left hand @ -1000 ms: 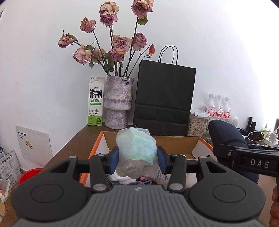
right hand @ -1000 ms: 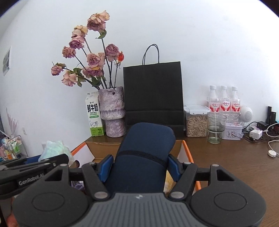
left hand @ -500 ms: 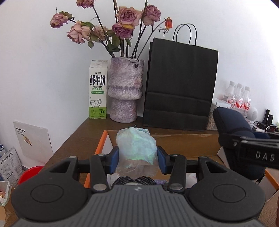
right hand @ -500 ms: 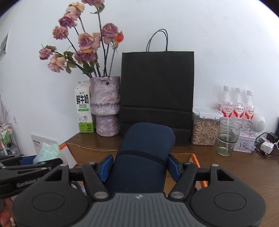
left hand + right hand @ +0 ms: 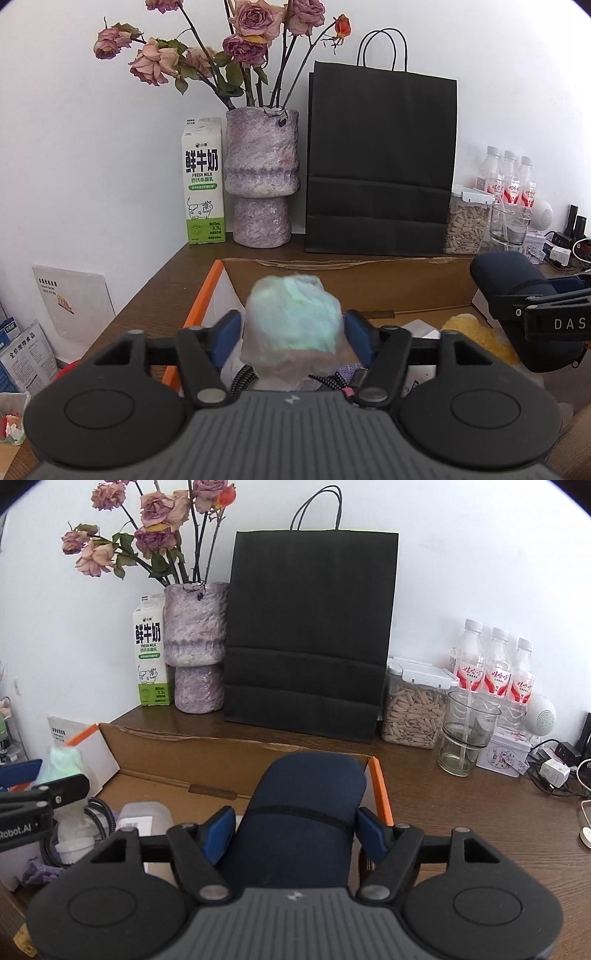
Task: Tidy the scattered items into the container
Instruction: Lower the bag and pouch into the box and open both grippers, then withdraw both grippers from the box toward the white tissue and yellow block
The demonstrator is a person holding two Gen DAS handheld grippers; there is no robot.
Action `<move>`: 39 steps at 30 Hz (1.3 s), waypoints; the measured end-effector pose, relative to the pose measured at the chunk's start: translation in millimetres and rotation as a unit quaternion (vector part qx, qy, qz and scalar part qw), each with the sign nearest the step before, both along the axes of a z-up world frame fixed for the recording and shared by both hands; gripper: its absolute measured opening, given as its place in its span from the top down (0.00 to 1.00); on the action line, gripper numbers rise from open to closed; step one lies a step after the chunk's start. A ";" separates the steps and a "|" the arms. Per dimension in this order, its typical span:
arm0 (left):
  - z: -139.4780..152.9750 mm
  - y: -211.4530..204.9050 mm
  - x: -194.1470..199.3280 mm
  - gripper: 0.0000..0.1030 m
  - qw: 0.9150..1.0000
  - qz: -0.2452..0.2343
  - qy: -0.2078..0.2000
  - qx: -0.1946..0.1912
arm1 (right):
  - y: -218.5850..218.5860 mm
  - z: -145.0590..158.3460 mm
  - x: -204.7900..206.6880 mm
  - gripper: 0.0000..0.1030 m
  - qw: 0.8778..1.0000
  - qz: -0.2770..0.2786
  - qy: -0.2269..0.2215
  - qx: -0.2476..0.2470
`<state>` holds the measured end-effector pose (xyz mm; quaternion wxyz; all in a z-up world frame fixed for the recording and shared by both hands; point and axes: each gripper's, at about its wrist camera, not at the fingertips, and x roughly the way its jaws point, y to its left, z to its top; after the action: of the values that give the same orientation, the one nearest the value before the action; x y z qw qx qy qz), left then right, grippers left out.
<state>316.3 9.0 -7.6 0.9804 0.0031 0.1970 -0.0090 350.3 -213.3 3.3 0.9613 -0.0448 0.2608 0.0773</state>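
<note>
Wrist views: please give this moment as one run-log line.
left tool: jaws just opened, plastic bundle loose between | right tool: jaws just opening, blue case between, grip unclear | both over cardboard box

milk carton (image 5: 202, 181): "FRESH MILK", "3.3" | right hand-held gripper (image 5: 554, 321): "DAS" | left hand-held gripper (image 5: 22, 823): "Robot.AI"

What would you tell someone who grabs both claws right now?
Left claw: has just been opening; its pads are off the plastic bag, which sits between them over the box.
Right claw: also just been opening, loose around the blue case, over the box too.
Done: both things brought above the box.
Left: let them drop in, pull back, look for more.
</note>
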 end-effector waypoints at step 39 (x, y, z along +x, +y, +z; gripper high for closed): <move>0.9 7.8 -68.5 0.00 0.994 0.053 -0.092 0.009 | 22.0 -13.4 -113.2 0.02 0.992 -0.013 -0.125 -0.003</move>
<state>247.8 16.8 -6.7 0.9933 0.0027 0.1059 0.0452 237.1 -191.3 -10.1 0.9871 -0.0533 0.1392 0.0578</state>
